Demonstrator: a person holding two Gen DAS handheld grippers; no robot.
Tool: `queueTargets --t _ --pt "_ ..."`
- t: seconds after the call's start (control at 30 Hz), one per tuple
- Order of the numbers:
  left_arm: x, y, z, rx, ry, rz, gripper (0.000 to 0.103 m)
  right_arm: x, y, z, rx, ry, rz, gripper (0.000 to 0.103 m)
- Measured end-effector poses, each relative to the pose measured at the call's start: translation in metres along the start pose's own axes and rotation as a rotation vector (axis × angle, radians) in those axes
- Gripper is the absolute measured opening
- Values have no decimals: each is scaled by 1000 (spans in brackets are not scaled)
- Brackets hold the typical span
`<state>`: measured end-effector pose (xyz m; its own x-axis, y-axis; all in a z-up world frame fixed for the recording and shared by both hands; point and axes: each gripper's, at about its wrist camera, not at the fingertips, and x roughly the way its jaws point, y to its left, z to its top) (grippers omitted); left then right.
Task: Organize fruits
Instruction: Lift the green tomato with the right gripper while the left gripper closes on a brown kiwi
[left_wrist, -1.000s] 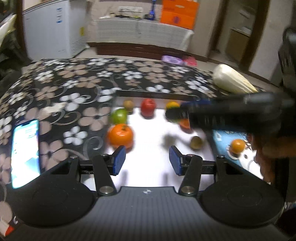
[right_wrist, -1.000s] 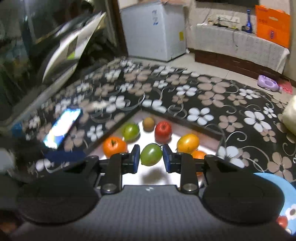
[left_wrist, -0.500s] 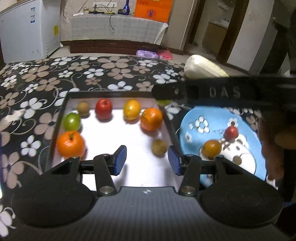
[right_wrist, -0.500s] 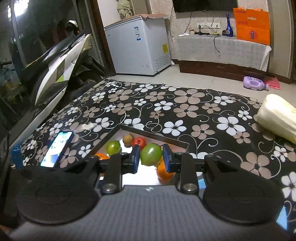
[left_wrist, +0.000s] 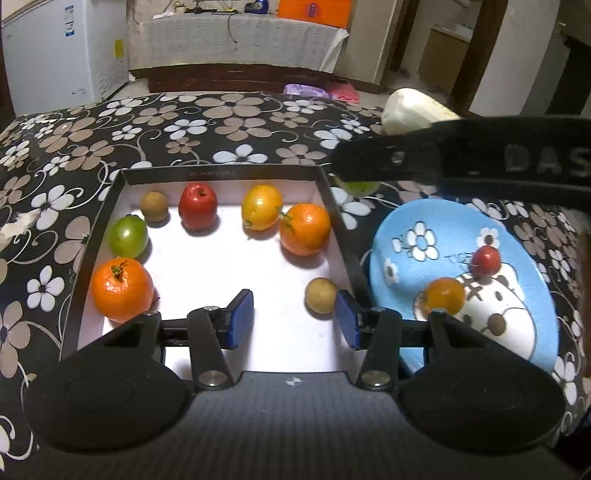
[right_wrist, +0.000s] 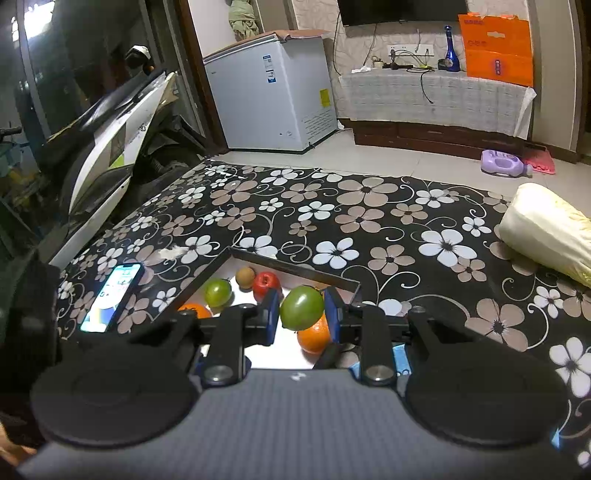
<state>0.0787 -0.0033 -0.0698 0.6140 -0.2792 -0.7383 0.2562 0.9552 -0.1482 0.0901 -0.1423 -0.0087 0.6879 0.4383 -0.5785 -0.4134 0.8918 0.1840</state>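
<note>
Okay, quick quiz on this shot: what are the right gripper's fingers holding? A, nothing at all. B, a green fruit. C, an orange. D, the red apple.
B: in the right wrist view the right gripper has its fingers pressed on either side of a green fruit, held above the tray; the red apple lies in the tray.

My left gripper (left_wrist: 294, 317) tilts downward, its jaws parted with nothing between them. My right gripper (right_wrist: 302, 314) is clamped on a green fruit (right_wrist: 302, 308), held aloft.
</note>
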Motion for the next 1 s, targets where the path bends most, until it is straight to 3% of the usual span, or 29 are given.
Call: queueTargets --t 0.2,0.33,0.47,0.7,0.87,1.0 --pt "-5 9 1 -27 -7 39 56 0 0 0 0 1 0 30" --pt "-10 11 2 -16 -36 8 56 0 -1 0 2 -1 -2 30" --pt "-2 2 3 -11 -7 -27 55 -1 -1 1 12 -2 -4 30" --pt "8 -4 1 1 8 45 50 -3 -1 0 7 -1 -1 30" --pt "8 5 2 -37 -2 33 50 -6 -5 0 14 -5 -1 30" --pt "13 -3 4 -8 -13 32 48 -8 -7 0 19 -9 1 30"
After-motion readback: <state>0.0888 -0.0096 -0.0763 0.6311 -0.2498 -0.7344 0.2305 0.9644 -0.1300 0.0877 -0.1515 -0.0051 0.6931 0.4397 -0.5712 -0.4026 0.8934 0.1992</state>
